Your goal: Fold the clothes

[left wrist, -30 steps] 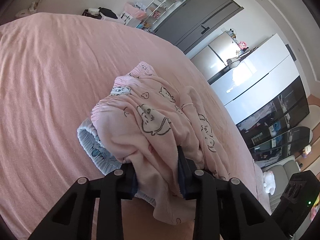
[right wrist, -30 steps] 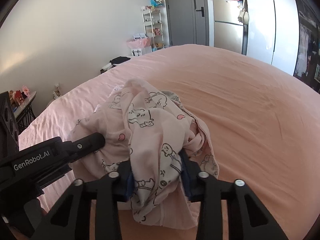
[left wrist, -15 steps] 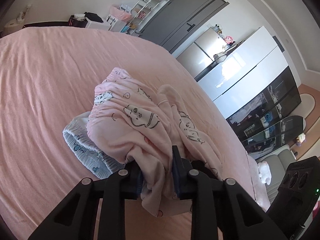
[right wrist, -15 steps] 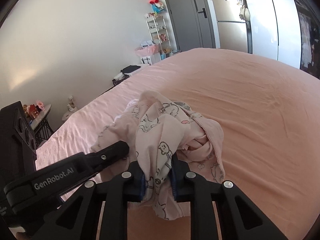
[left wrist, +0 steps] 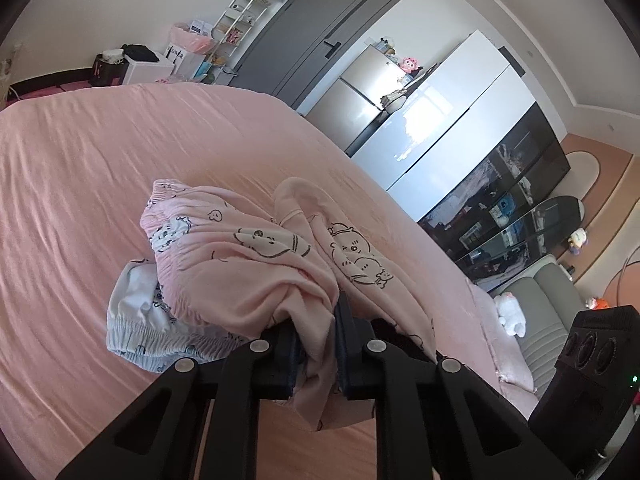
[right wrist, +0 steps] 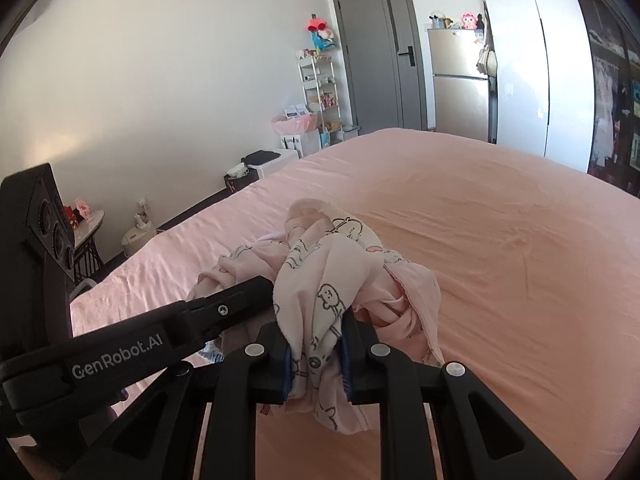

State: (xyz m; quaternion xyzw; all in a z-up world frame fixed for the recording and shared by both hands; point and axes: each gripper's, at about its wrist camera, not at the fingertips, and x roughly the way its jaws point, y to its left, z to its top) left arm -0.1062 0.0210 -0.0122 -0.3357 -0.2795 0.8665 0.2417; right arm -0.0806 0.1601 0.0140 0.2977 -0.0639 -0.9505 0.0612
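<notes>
A bedroom in a home: a bed with a pink sheet (right wrist: pixel 500 240) spreads out ahead of the right gripper (right wrist: pixel 313 354). Beyond it stand a grey door (right wrist: pixel 376 52), a steel fridge (right wrist: pixel 460 96), a white shelf rack (right wrist: pixel 320 88) and plush toys (right wrist: pixel 320 34).

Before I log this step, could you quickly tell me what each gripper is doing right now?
Left gripper: jaws closing on the pink printed garment.
Right gripper: closed on the same garment.
</notes>
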